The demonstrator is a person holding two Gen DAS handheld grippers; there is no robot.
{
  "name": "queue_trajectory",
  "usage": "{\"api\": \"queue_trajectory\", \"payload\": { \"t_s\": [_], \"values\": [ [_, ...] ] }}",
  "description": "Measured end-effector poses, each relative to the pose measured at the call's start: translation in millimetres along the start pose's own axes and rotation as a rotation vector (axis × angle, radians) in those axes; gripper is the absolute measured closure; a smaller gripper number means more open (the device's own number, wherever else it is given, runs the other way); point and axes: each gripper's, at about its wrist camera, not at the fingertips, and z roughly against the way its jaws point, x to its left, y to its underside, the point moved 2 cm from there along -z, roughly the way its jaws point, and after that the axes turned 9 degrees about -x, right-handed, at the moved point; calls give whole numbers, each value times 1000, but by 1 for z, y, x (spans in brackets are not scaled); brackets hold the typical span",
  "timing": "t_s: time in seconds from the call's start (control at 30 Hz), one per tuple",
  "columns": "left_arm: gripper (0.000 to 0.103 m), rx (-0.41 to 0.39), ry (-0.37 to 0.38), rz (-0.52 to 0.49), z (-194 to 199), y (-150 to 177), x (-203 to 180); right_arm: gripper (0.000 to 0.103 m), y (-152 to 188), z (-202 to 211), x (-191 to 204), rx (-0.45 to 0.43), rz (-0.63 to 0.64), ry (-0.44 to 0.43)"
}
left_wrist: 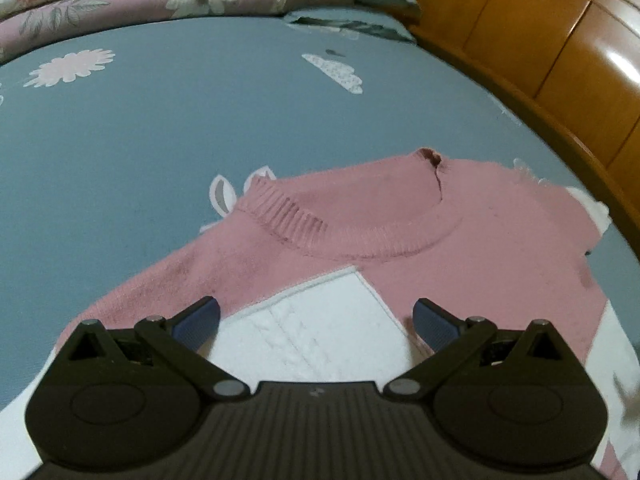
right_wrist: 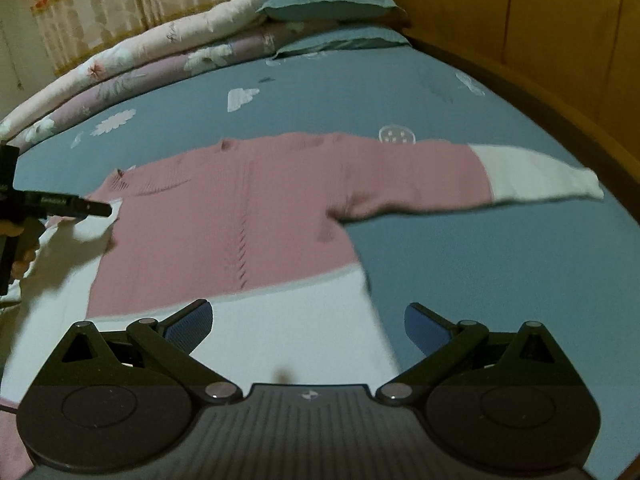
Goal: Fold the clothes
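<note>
A pink and white knit sweater (right_wrist: 224, 232) lies flat on the blue bed sheet (right_wrist: 460, 272). One sleeve (right_wrist: 448, 176) stretches out to the right, ending in a white cuff. The other sleeve is folded across the chest, its white cuff (left_wrist: 320, 320) lying below the ribbed collar (left_wrist: 360, 240). My left gripper (left_wrist: 316, 320) hovers open over that white cuff, nothing between its fingers. It also shows at the left edge of the right wrist view as the left gripper (right_wrist: 96, 209), held by a hand. My right gripper (right_wrist: 308, 324) stands open above the sweater's white hem (right_wrist: 288, 344).
Folded floral quilts (right_wrist: 140, 80) and blue pillows (right_wrist: 332, 0) are stacked at the far side of the bed. A wooden headboard (left_wrist: 552, 52) runs along the right. The blue sheet (left_wrist: 120, 152) stretches bare to the left of the sweater. Curtains (right_wrist: 100, 8) hang beyond.
</note>
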Motion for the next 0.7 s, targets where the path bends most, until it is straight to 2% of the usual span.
{"api": "queue_trajectory", "payload": {
  "t_s": [0.1, 0.3, 0.37, 0.57, 0.63, 0.7],
  "values": [
    [1, -19, -23, -14, 9, -4, -11, 0, -14, -12, -16, -33, -2, -19],
    [1, -65, 28, -15, 23, -6, -51, 0, -45, -54, -59, -94, -95, -81],
    [1, -57, 38, -9, 18, -4, -65, 0, -52, -73, -70, -106, -114, -115],
    [1, -43, 9, -23, -1, 1, -106, 0, -75, -127, -108, -160, -145, -144],
    [1, -48, 11, -19, -8, 2, -119, 0, -79, -141, -127, -166, -191, -140],
    [1, -48, 23, -2, -18, 3, -131, 0, -80, -155, -147, -134, -243, -147]
  ]
}}
